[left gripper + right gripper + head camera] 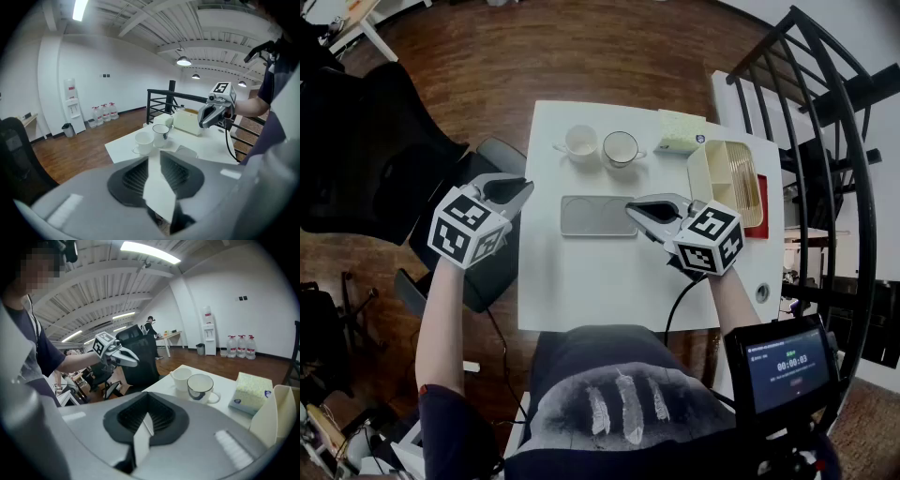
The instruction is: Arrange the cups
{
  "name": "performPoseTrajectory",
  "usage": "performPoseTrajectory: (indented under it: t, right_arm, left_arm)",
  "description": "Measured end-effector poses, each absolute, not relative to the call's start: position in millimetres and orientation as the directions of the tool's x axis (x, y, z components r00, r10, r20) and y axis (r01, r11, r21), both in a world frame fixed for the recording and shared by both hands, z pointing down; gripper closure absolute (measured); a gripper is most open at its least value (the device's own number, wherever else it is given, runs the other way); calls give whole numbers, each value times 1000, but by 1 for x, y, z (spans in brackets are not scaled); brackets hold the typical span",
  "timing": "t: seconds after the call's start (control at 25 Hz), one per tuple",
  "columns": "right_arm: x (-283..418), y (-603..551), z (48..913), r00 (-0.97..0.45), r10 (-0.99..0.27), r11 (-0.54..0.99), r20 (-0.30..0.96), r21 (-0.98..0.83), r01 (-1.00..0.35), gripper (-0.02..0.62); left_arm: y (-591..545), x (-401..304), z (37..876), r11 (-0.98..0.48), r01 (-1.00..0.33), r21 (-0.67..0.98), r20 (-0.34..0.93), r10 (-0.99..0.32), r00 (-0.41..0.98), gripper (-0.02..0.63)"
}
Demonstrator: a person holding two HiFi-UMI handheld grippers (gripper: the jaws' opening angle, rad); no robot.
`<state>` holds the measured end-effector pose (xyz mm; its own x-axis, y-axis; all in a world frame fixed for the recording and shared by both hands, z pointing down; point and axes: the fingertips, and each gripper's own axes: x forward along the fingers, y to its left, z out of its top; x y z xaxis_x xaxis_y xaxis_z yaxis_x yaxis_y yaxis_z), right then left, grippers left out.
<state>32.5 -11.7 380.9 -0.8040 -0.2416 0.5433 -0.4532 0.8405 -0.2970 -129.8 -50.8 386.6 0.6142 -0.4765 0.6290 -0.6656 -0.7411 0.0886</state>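
Note:
Two cups stand side by side at the table's far edge: a plain white cup [580,142] [143,142] [180,378] and a white cup with a dark rim [621,148] [160,134] [200,386]. A flat grey tray [598,216] lies on the table nearer me, with nothing on it. My left gripper [523,190] [154,157] hovers off the table's left edge, its jaws a narrow gap apart with nothing between them. My right gripper [630,208] [147,413] hangs over the tray's right end, shut and empty. Both point toward the cups from well short of them.
A pale green tissue box [680,131] [249,392] sits right of the cups. A cream rack [727,178] stands at the table's right side. A dark office chair [492,253] is under my left gripper. A black railing [825,112] runs beyond the table's right edge.

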Motion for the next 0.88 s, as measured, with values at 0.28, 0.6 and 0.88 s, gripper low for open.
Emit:
performPoseTrajectory:
  t: [0.28, 0.6, 0.88]
  right_arm:
    - [27, -40, 393, -800, -232, 826, 554, -322, -463, 591]
    - [29, -56, 414, -786, -214, 808, 580, -347, -476, 591]
    - [32, -61, 422, -774, -228, 779, 591, -366, -509, 591]
  left_arm:
    - [-110, -141, 410, -772, -634, 35, 678, -448, 582, 475]
    - [-159, -123, 454, -877, -478, -56, 801, -325, 503, 417]
    - [-169, -100, 490, -943, -330, -32, 875, -186, 446, 364]
